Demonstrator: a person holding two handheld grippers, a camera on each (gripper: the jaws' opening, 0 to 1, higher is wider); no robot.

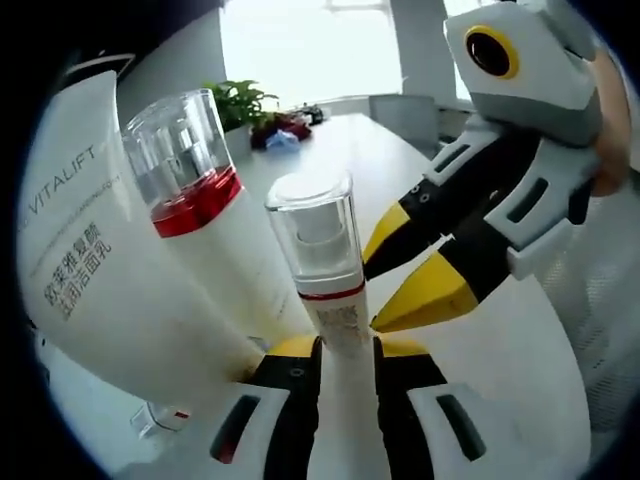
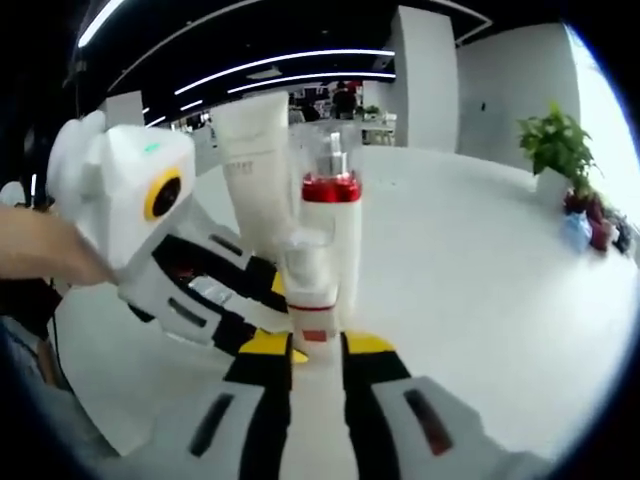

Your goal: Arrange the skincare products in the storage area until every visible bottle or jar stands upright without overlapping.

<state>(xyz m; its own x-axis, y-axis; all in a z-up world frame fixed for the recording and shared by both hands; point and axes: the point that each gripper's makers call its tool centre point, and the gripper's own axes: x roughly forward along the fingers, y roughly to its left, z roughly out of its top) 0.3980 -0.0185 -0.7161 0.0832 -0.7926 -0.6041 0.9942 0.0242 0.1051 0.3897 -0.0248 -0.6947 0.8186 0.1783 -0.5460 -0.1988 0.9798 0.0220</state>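
Left gripper view: a slim bottle (image 1: 335, 300) with a clear cap and a thin red band is clamped between the jaws of the left gripper (image 1: 345, 350), which are closed against its white body. The bottle is upright along the jaws. Just to its left a pump bottle (image 1: 200, 220) with a clear cap and a red collar is seen, and beside that a large white tube (image 1: 90, 260) printed "VITALIFT". The right gripper (image 1: 385, 290) enters from the right, its yellow tips set close together just beside the slim bottle; whether they touch it cannot be told.

Right gripper view: the jaws of the right gripper (image 2: 318, 345) are seen a little apart, with the slim bottle (image 2: 310, 280) directly ahead of their tips; a grip cannot be confirmed. Behind it the pump bottle (image 2: 332, 230) and the tube (image 2: 255, 160) stand upright on the white table (image 2: 480, 260). The left gripper (image 2: 275, 300) reaches in from the left, held by a hand (image 2: 40, 250). A potted plant (image 2: 555, 150) stands far off on the table.
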